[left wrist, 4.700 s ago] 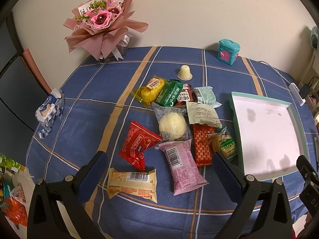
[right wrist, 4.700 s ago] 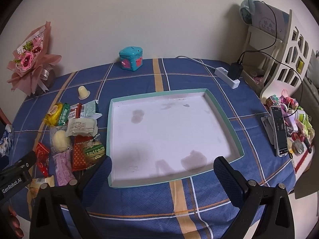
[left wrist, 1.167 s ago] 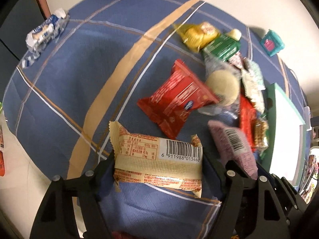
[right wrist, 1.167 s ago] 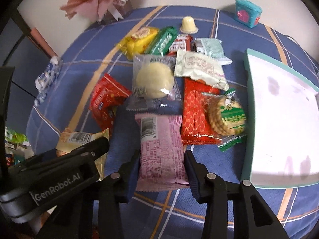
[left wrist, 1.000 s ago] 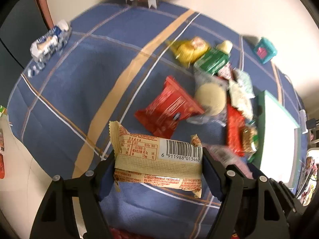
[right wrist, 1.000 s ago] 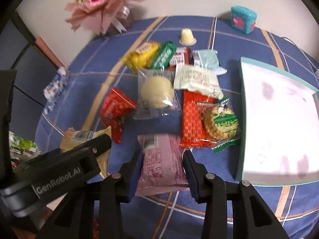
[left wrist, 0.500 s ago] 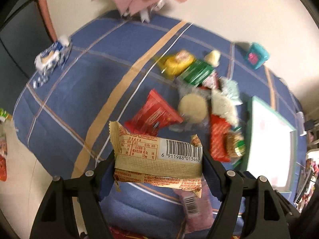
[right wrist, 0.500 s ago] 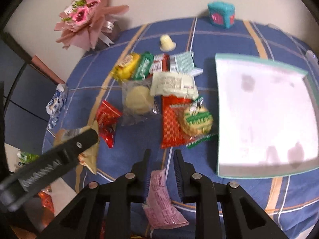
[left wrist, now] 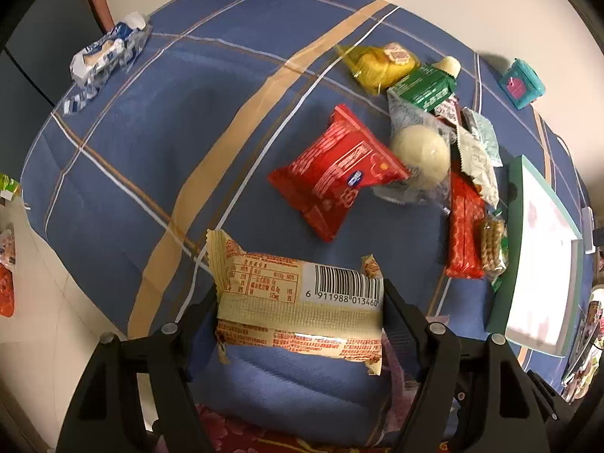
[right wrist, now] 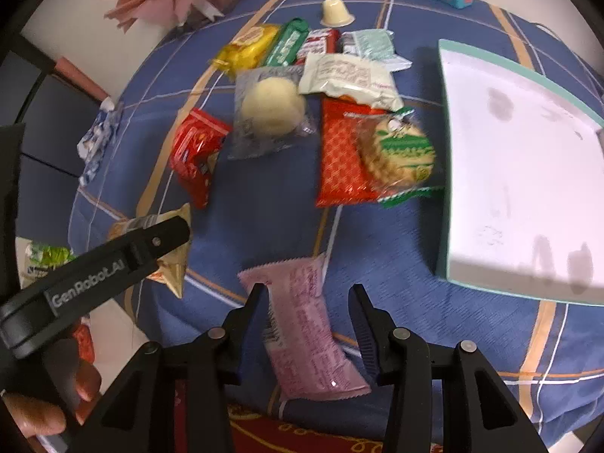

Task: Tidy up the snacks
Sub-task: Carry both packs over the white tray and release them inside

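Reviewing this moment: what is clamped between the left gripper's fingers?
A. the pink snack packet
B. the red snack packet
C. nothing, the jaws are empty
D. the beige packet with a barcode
D. In the left wrist view the left gripper has a finger pressed against each end of the beige packet with a barcode, holding it above the blue cloth, while the red snack packet lies apart on the table.

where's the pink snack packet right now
In the right wrist view the pink packet lies low and central on the blue cloth, between the opening jaws of the right gripper, left of the white tray.
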The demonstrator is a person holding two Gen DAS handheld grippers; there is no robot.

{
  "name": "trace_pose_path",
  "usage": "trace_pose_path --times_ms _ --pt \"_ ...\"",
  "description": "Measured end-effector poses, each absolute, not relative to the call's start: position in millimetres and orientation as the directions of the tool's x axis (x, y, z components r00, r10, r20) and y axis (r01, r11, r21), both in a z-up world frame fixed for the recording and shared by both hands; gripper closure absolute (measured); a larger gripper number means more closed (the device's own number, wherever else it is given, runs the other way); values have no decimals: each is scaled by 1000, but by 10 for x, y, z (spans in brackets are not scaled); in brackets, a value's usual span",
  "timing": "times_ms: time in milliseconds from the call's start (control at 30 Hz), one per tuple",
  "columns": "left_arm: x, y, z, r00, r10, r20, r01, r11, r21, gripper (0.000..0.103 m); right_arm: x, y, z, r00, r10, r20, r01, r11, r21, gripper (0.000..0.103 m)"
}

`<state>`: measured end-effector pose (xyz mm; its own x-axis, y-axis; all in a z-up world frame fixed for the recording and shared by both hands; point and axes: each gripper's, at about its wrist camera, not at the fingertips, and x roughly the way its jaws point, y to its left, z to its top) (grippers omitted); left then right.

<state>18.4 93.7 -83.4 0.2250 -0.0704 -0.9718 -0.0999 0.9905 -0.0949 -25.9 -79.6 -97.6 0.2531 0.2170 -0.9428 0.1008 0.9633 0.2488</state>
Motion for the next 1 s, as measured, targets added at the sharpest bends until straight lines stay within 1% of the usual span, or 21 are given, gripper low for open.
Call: trace_pose_path --times_ms 367,567,700,767,1000 --pt "192 970 -917 194 -84 -977 -106 989 -106 25 -311 -523 -1216 169 177 -970 32 982 185 55" --pt "238 943 -993 182 -80 -980 -96 990 -99 25 -336 -442 -1356 144 184 -972 17 982 188 55" --pt "247 940 -1015 176 -75 -981 -96 991 -93 25 -310 -312 -1489 112 140 -984 3 990 141 57" --pt "242 927 -1020 177 -73 -981 -93 991 -91 25 -323 -281 -1463 134 131 -982 -5 991 132 63" --pt "246 894 -926 212 -80 -974 -84 991 -99 25 -263 -453 -1274 212 151 -965 69 983 169 65"
